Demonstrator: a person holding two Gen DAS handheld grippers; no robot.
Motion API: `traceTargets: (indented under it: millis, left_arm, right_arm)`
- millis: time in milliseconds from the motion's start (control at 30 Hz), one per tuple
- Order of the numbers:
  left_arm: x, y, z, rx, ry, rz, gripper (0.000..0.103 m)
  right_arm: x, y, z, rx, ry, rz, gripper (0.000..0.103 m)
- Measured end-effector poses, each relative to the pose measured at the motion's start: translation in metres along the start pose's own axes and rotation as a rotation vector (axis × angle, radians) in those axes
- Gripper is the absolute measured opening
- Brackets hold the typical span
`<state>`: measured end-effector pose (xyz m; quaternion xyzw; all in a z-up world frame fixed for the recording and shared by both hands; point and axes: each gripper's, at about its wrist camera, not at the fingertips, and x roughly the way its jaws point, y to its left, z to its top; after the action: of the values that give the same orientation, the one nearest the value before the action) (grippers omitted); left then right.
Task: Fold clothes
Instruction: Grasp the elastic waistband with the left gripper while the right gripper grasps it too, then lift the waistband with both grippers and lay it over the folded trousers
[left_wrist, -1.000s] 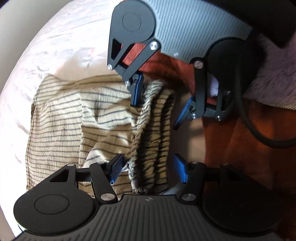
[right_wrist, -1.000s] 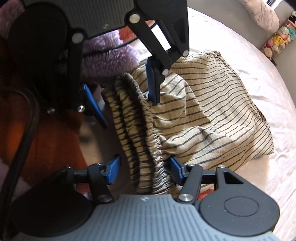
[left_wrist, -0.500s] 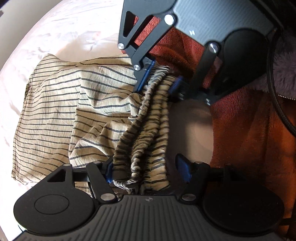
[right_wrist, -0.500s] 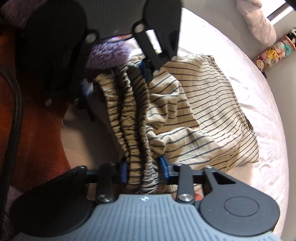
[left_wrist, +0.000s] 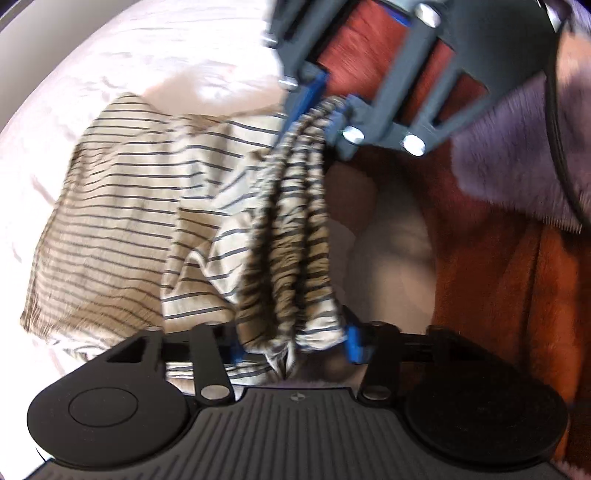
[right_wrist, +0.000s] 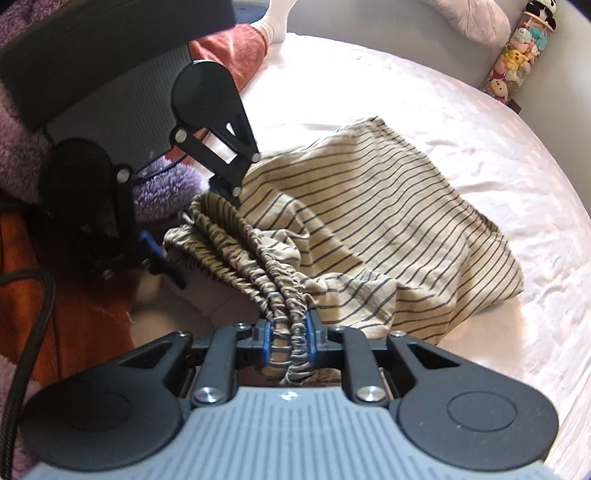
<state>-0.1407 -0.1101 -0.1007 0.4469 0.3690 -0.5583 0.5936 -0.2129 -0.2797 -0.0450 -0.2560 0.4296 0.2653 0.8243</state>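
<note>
- The striped garment (right_wrist: 369, 206) is being held by its gathered elastic waistband (right_wrist: 258, 258), with the rest of the cloth draped down onto the pale bed sheet (right_wrist: 443, 110).
- The right tool (right_wrist: 289, 334) is seen clamped on one end of the waistband, its blue pads drawn together on the bunched elastic.
- The left tool (left_wrist: 291, 341) is seen with the other end of the waistband between its pads; the pads are standing wider than the right tool's, and it looks gripped, though a firm pinch cannot be confirmed from the blurred left wrist view.
- The waistband is being carried raised between the two tools, near the person's orange-clad lap (left_wrist: 517, 277), while the lower hem (right_wrist: 509, 258) is resting on the sheet.
- Several ridges of elastic are being pinched at once, so the cloth appears doubled over already; whether this is a mid-fold or a later pass cannot be told.
- For the step to go well, both ends should be kept level, so that the striped panel is hanging straight and not twisted.
- Even tension is being called for: enough pull to take out the slack ruffles, not so much that the elastic is slipping from the pads.
- The loose fold (right_wrist: 280, 236) sagging near the waistband is best being shaken flat before anything is laid down.
</note>
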Motion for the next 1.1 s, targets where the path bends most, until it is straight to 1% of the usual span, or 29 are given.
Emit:
traceTargets:
  millis: [100,200,267,433,667,733,833,933,1033,1100]
  left_arm:
    - [-0.013,0.014,0.0,-0.036,-0.028,-0.009,0.034]
    - [-0.024,0.027,0.002,-0.063,-0.052,-0.01,0.032]
    - [-0.033,0.038,0.005,-0.074,-0.068,0.0,0.032]
    - [-0.058,0.07,0.013,-0.108,-0.123,0.025,0.031]
    - [-0.083,0.129,0.015,-0.218,-0.183,0.022,0.031]
    - [-0.077,0.145,0.026,-0.264,-0.19,0.013,0.031]
    - [-0.066,0.173,0.029,-0.319,-0.197,0.013,0.031]
    - [-0.059,0.187,0.027,-0.39,-0.204,0.013,0.031]
    - [-0.039,0.209,0.032,-0.452,-0.208,0.024,0.031]
    - [-0.029,0.222,0.03,-0.491,-0.209,0.019,0.031]
  right_arm:
    - [-0.011,0.003,-0.002,-0.005,-0.011,-0.017,0.02]
    - [-0.017,0.0,0.004,-0.014,-0.025,-0.034,0.02]
    - [-0.025,-0.013,-0.002,-0.024,-0.035,-0.051,0.02]
    - [-0.033,-0.041,0.028,-0.042,-0.062,-0.103,0.02]
    - [-0.026,-0.082,0.064,-0.013,-0.081,-0.135,0.02]
    - [-0.021,-0.096,0.072,0.005,-0.081,-0.132,0.02]
    - [-0.007,-0.118,0.082,0.038,-0.081,-0.131,0.02]
    - [0.015,-0.136,0.09,0.073,-0.078,-0.131,0.02]
    - [0.037,-0.155,0.099,0.108,-0.076,-0.13,0.02]
    - [0.052,-0.167,0.103,0.137,-0.074,-0.129,0.02]
